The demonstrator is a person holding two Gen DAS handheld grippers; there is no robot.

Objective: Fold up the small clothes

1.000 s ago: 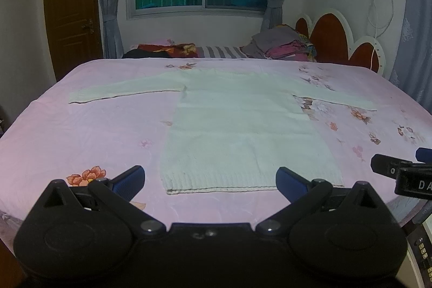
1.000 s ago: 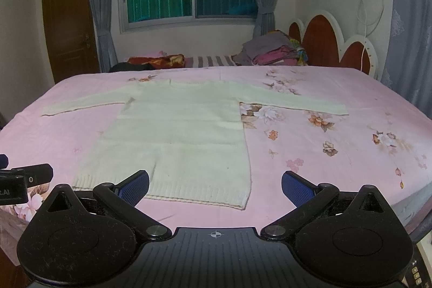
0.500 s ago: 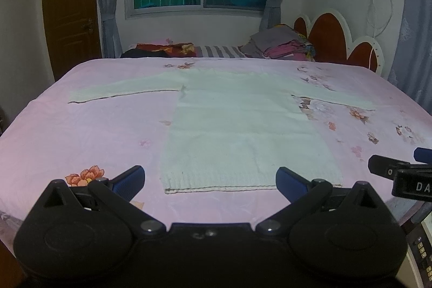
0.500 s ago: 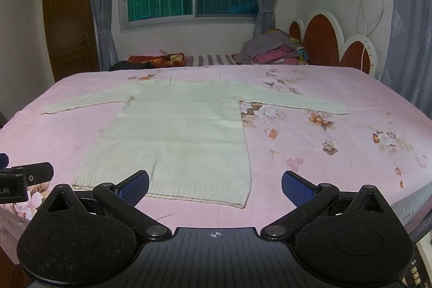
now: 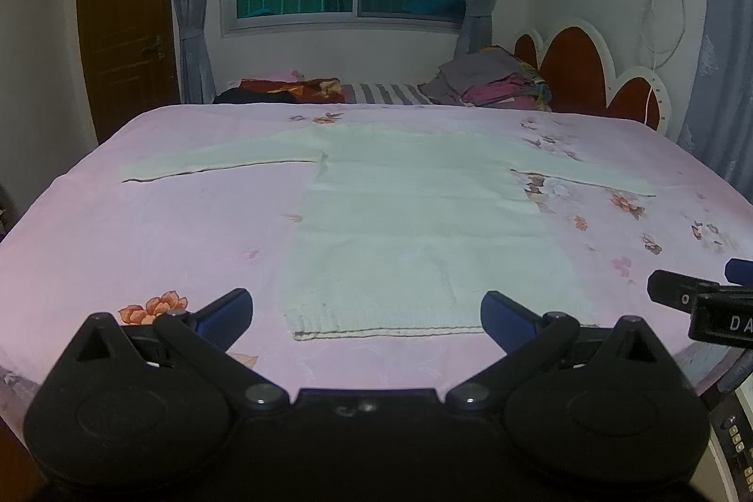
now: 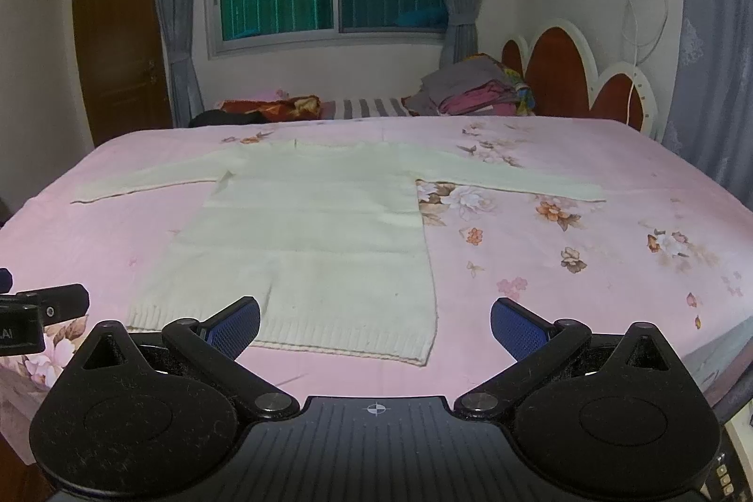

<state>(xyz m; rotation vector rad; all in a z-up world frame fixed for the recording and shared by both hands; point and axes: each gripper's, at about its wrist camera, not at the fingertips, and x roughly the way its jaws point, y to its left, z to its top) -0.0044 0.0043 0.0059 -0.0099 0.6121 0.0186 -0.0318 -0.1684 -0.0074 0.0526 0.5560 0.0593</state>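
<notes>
A pale cream knitted sweater (image 5: 414,219) lies flat on the pink floral bed, both sleeves spread out to the sides, ribbed hem nearest me. It also shows in the right wrist view (image 6: 320,229). My left gripper (image 5: 367,316) is open and empty, just short of the hem near the bed's front edge. My right gripper (image 6: 375,325) is open and empty, over the hem's right corner. The right gripper's side (image 5: 706,304) shows at the right edge of the left wrist view; the left gripper's side (image 6: 33,314) shows at the left of the right wrist view.
The bed (image 5: 141,229) fills the room's middle, its red and white headboard (image 5: 583,74) at the right. A pile of folded clothes (image 5: 489,83) and dark garments (image 5: 282,90) lie along the far edge. A window and a brown door (image 5: 127,22) are behind.
Both grippers have crept slightly closer to the sweater's hem; both stay open and the sweater has not moved.
</notes>
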